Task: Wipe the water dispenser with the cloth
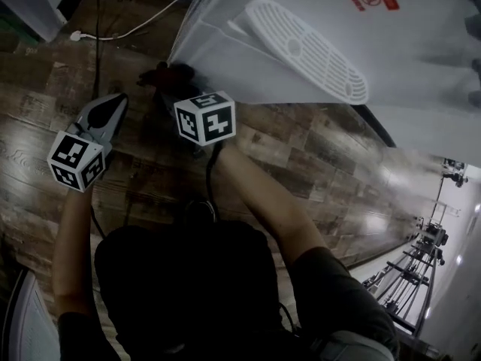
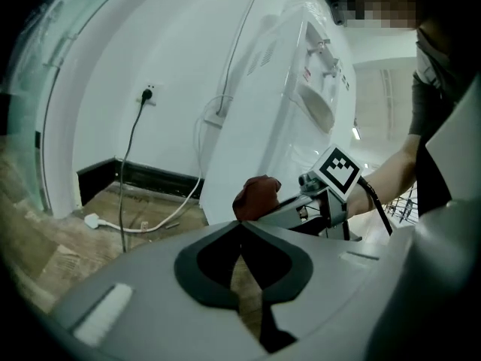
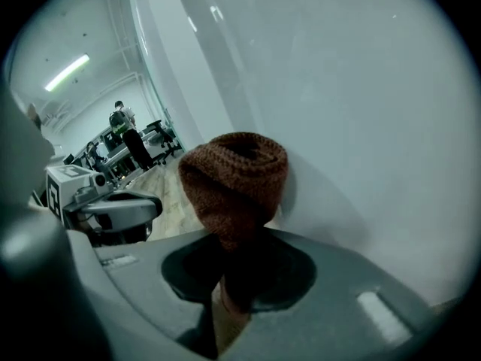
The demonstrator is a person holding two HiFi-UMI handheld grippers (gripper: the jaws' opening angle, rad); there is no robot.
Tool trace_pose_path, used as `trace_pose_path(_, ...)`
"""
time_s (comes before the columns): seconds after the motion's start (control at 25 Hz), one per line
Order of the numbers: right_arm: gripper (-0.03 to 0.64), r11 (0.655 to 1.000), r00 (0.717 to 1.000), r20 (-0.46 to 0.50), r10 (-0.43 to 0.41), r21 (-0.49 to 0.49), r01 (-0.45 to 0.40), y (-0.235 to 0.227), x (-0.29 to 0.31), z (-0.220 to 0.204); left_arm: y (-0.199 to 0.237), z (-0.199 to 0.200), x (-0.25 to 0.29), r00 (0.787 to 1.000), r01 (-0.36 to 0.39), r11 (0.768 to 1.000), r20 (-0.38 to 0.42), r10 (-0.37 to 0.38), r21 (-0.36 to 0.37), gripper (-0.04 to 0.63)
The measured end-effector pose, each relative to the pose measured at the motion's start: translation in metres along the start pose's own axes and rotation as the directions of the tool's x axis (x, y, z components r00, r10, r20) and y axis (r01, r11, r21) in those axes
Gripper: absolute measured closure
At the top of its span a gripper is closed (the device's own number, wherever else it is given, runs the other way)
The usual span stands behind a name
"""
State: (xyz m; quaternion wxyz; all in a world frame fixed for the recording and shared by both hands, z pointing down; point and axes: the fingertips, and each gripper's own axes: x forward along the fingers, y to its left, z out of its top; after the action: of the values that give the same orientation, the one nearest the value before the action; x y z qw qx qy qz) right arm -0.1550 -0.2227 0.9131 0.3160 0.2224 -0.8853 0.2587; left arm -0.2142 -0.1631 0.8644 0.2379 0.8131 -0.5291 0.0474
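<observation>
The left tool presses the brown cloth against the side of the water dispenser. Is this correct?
No, the right tool presses it. The right gripper view shows the brown knitted cloth clamped in its jaws, against the side of the white water dispenser. The left tool is shut, with nothing in it.

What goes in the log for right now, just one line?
step: wipe | right gripper: shut on brown knitted cloth | spot: low corner of water dispenser | left gripper: shut, empty, off to the side
</observation>
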Motion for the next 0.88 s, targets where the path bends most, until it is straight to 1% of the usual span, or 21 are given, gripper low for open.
trace_pose_path(0.08, 0.557, 1.000, 1.000, 0.010, -0.006, 0.017, 0.006, 0.010, -0.026, 0.023, -0.013, 0.029, -0.015, 1.000, -0.009, 1.000, 0.005, 0.009, -0.006, 0.578)
trace_pose_path(0.2, 0.557, 0.999, 1.000, 0.002, -0.014, 0.028, 0.014, 0.029, -0.062, 0.055, -0.042, 0.077, -0.044, 1.000, -0.009, 1.000, 0.005, 0.009, 0.011, 0.578)
trace_pose_path(0.36, 0.557, 1.000, 0.999, -0.028, 0.018, 0.023, -0.018, 0.062, -0.096, 0.095, -0.073, 0.134, -0.076, 1.000, -0.013, 1.000, -0.008, 0.013, 0.022, 0.578)
trace_pose_path(0.44, 0.557, 0.999, 0.999, -0.035, 0.038, 0.039, -0.036, 0.075, -0.112, 0.116, -0.086, 0.161, -0.086, 1.000, -0.017, 1.000, -0.013, 0.018, 0.023, 0.578)
trace_pose_path(0.6, 0.557, 0.996, 0.998, -0.034, 0.050, 0.082, -0.047, 0.096, -0.145, 0.148, -0.112, 0.208, -0.106, 1.000, -0.017, 1.000, -0.021, 0.017, 0.006, 0.578)
trace_pose_path(0.76, 0.557, 0.992, 0.997, -0.046, 0.066, 0.108, -0.060, 0.113, -0.176, 0.177, -0.127, 0.253, -0.119, 0.999, -0.028, 1.000, -0.027, 0.028, -0.012, 0.578)
trace_pose_path(0.88, 0.557, 0.988, 0.996, -0.021, 0.083, 0.134, -0.079, 0.127, -0.202, 0.204, -0.138, 0.286, -0.130, 0.999, -0.041, 0.999, -0.027, 0.041, -0.013, 0.578)
